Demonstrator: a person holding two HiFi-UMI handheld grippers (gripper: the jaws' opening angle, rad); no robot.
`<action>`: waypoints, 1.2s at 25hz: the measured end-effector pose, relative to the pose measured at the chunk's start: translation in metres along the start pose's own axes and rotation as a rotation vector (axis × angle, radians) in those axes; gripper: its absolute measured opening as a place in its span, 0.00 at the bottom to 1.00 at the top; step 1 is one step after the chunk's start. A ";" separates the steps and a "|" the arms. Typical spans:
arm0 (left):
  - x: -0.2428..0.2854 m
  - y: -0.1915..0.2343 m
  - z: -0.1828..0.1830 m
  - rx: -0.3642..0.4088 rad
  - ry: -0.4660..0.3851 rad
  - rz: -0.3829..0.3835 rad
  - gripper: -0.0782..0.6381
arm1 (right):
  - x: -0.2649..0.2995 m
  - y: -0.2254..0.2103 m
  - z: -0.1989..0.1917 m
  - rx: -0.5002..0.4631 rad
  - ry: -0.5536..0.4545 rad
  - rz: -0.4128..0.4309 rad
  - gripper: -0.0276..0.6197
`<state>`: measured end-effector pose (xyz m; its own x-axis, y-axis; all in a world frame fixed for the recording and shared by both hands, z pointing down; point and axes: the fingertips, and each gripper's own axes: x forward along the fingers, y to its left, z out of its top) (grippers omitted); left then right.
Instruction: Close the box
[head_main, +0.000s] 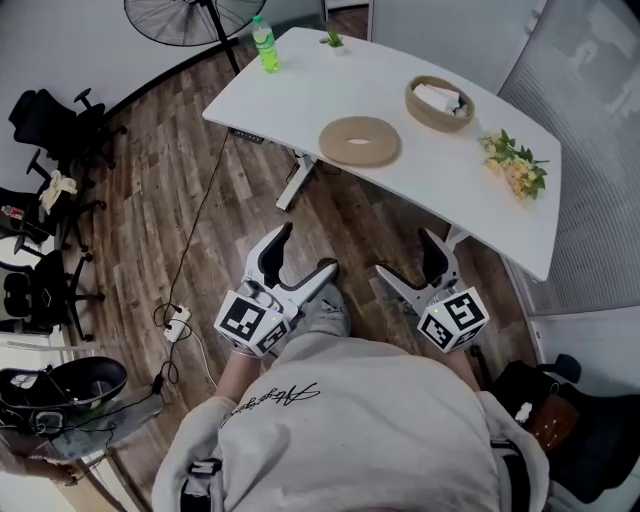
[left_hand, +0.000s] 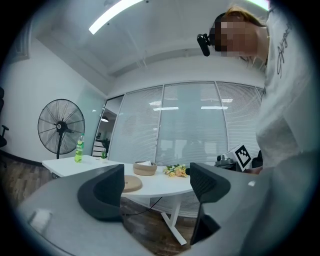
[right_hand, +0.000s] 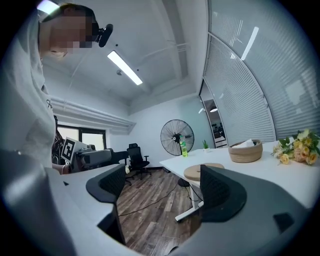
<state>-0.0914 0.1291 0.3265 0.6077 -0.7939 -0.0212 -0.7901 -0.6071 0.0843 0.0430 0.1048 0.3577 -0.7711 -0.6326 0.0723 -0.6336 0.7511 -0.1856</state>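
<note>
Box (head_main: 438, 102): round woven one, on the far side of the white desk (head_main: 300, 75), open on top, something white inside, can't tell what. Lid (head_main: 359, 141): flat round disc, lies flat on the desk near the box, nearer the person, not touching it. So the box isn't closed and the lid is untouched; nothing of the task is done as far as the views show.

Flowers (head_main: 515, 165) lie on the desk on the other side of the box. Green bottle (head_main: 265, 45) and small plant (head_main: 333, 38) stand at the far end, well apart from the box.

Left tool (head_main: 300, 262) and right tool (head_main: 410, 265): both held level in front of the person, over the wood floor (head_main: 150, 230), short of the desk. Both released, jaws wide apart, nothing between them; each gripper view shows only desk and floor through the gap.

Left to do, my read: reach the desk, grasp the lid, lift it, set it on the box rim. Fan (head_main: 190, 15) and office chairs (head_main: 45, 115) stand off to the side, not involved.
</note>
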 end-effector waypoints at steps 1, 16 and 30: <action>0.005 0.004 0.002 0.003 -0.007 -0.006 0.66 | 0.003 -0.004 0.001 0.000 -0.003 -0.006 0.74; 0.068 0.073 0.009 0.033 -0.019 -0.055 0.66 | 0.064 -0.059 0.021 -0.041 -0.022 -0.071 0.74; 0.112 0.129 0.012 0.018 0.004 -0.071 0.66 | 0.122 -0.099 0.033 -0.034 0.004 -0.088 0.74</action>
<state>-0.1266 -0.0387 0.3235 0.6627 -0.7485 -0.0225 -0.7461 -0.6626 0.0652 0.0132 -0.0532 0.3521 -0.7126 -0.6958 0.0903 -0.7006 0.6988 -0.1445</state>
